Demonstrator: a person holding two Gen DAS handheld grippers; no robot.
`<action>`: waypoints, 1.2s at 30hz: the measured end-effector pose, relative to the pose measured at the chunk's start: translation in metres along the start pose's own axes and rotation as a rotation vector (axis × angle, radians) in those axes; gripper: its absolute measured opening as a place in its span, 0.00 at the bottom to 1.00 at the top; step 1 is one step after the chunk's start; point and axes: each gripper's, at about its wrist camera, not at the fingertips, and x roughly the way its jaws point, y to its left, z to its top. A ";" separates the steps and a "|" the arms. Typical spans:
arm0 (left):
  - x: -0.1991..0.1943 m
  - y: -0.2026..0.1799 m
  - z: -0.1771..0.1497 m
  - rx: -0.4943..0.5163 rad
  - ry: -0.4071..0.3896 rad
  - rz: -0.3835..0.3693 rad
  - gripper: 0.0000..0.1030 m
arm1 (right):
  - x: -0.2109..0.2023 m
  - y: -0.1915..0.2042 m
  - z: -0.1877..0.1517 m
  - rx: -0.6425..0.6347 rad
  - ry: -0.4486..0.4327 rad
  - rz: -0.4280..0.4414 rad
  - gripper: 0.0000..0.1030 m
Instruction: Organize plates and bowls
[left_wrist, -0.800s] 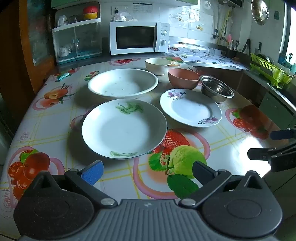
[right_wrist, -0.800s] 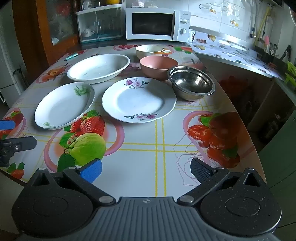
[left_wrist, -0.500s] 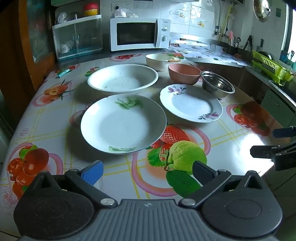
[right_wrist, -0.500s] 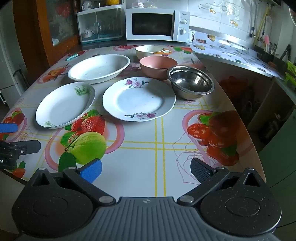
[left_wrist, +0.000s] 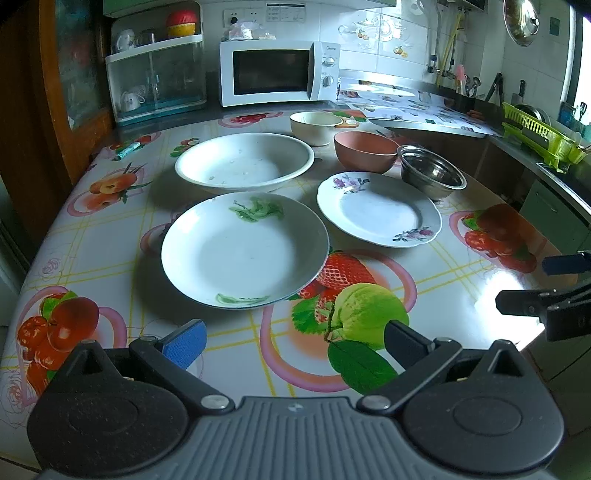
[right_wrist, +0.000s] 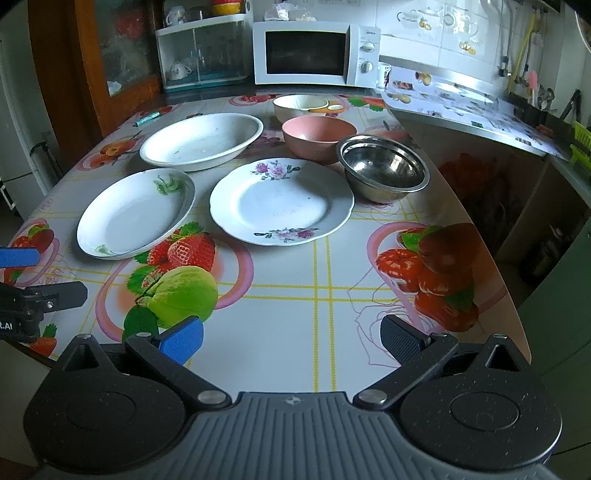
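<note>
- The left gripper (left_wrist: 293, 341) hangs over the near edge of the desk (left_wrist: 461, 295) with its fingers (left_wrist: 184, 341) spread wide and holding nothing; the green-sprig plate (left_wrist: 243, 251) lies straight ahead of it and is the nearest dish.
- The right gripper (right_wrist: 291, 338) is also released and empty, at the near edge further right; the floral plate (right_wrist: 280, 203) lies ahead and slightly left of its centre line, with bare desk between.
- Each plate is round and lies flat, so there is no long axis to line up with. The near rim, which faces the fingers, looks like the natural place to take hold.
- The left gripper is nearer the green-sprig plate and the right one nearer the floral plate. These 2 plates lie side by side, close but apart.
- Behind the green-sprig plate, just beyond its far rim, sits the wide white dish (left_wrist: 243, 162).
- At the back right stand 3 bowls: the cream bowl (left_wrist: 316, 125) furthest, the pink bowl (left_wrist: 365, 149) in front of it, and the steel bowl (left_wrist: 430, 175) right beside the pink one, close to the far rim of the floral plate.
- Nothing stands between either gripper and its nearest plate. My guess is that the steel bowl would crowd any lift of the floral plate from the far side.
- A teal marker (left_wrist: 127, 150) lies at the far left, and a microwave (left_wrist: 277, 74) stands behind the desk, well clear of the dishes.
</note>
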 end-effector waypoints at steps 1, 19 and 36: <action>-0.001 0.000 0.000 -0.001 -0.001 0.000 1.00 | 0.000 0.001 0.000 -0.001 -0.001 0.001 1.00; -0.006 -0.003 -0.003 0.002 -0.004 0.001 1.00 | -0.005 0.003 0.001 -0.002 -0.016 0.010 1.00; -0.007 -0.004 -0.005 -0.004 -0.001 0.000 1.00 | -0.005 0.006 0.002 -0.010 -0.020 0.017 1.00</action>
